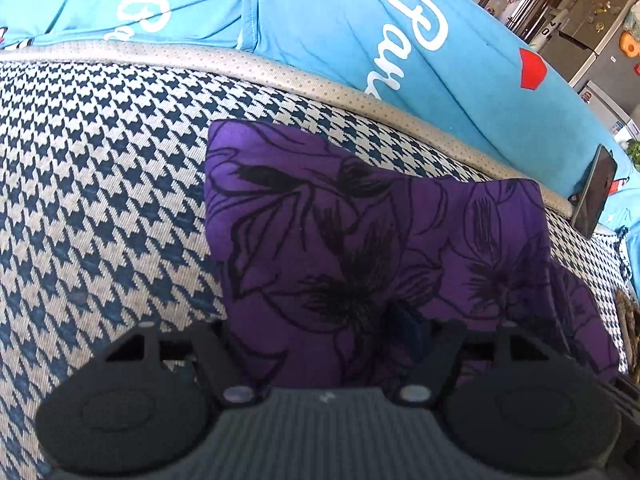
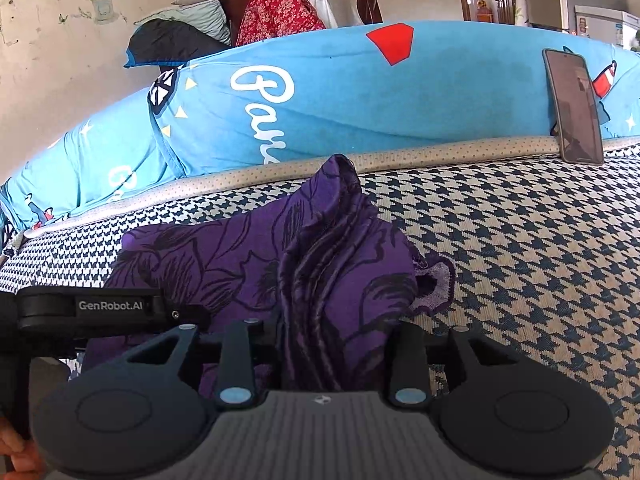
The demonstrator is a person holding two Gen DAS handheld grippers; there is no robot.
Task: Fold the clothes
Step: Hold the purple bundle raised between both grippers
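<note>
Both grippers' fingers clamp the purple garment, stretched lengthwise along the sofa.

White cursive lettering on the blue cushion cover reads "Par…" (rest hidden behind the seat edge). A label on the left gripper, seen from the right wrist, reads "GenRobot.AI".

Purple floral garment drapes over the left gripper, burying its fingertips. Same story at the right gripper: bunched cloth swallows the tips. A hand is clipped by the frame's corner.
</note>
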